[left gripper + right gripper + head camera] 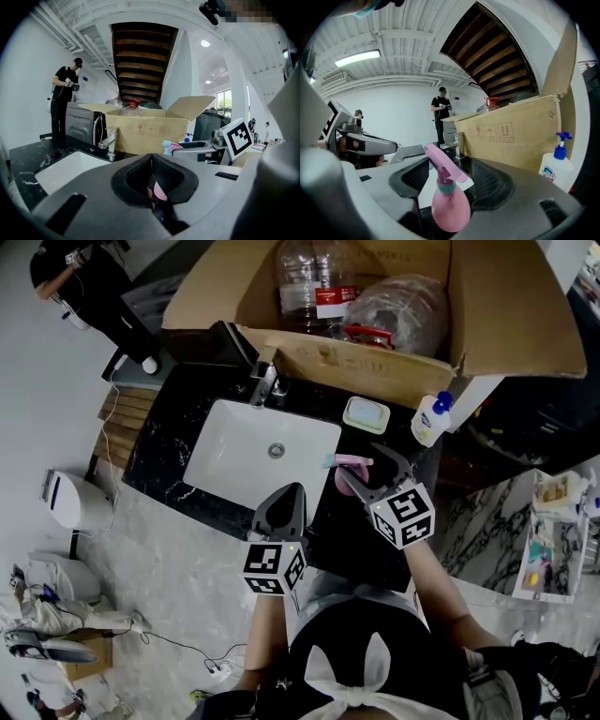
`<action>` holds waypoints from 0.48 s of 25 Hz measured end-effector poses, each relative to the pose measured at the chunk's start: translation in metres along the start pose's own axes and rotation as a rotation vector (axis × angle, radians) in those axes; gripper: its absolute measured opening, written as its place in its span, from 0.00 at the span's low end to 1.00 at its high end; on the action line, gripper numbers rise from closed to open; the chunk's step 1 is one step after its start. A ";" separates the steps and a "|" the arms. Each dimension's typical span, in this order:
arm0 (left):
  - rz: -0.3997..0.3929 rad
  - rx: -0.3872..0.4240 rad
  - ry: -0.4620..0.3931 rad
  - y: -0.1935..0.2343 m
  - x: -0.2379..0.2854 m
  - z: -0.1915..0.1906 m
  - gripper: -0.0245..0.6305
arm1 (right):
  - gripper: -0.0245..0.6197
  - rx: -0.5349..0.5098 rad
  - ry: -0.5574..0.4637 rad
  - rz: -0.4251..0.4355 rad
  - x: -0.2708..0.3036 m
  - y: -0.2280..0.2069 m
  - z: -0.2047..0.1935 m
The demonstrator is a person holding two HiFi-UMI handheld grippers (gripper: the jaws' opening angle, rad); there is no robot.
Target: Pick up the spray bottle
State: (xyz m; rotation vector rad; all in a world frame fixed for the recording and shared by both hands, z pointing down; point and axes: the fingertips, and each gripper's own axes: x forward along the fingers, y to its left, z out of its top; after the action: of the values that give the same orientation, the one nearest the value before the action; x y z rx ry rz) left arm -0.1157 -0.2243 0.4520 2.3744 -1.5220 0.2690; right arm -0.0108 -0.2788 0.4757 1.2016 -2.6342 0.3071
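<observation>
The pink spray bottle point(349, 465) stands on the black counter point(356, 540) just right of the sink. In the right gripper view it rises upright between the jaws, round body point(449, 208) low and trigger head pointing right. My right gripper point(368, 465) point(450, 173) is open, one jaw on each side of the bottle with a gap to each pad. My left gripper point(286, 491) point(150, 157) is shut on nothing, held above the sink's front right corner. From the left gripper view the bottle's head point(171, 146) shows beside the right gripper's jaw.
A white sink point(234, 451) with a chrome faucet point(265, 385) lies to the left. A big cardboard box point(375, 362) of plastic bottles stands behind. A soap dish point(366, 414) and a white pump bottle point(429, 420) sit close behind the spray bottle. A person in black point(84, 287) stands far off.
</observation>
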 end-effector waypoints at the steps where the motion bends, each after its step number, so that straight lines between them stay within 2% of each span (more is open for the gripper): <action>1: 0.000 0.000 0.002 0.000 0.000 -0.001 0.08 | 0.46 0.000 -0.001 0.002 0.000 0.000 0.000; 5: 0.007 -0.003 0.007 0.003 -0.002 -0.003 0.08 | 0.45 -0.002 -0.003 0.016 0.002 0.002 0.001; 12: 0.016 -0.006 0.010 0.008 -0.003 -0.005 0.08 | 0.37 0.003 -0.008 0.028 0.005 0.006 0.002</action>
State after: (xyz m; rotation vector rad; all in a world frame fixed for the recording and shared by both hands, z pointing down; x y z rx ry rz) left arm -0.1238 -0.2230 0.4568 2.3543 -1.5353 0.2796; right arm -0.0191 -0.2794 0.4747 1.1701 -2.6609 0.3118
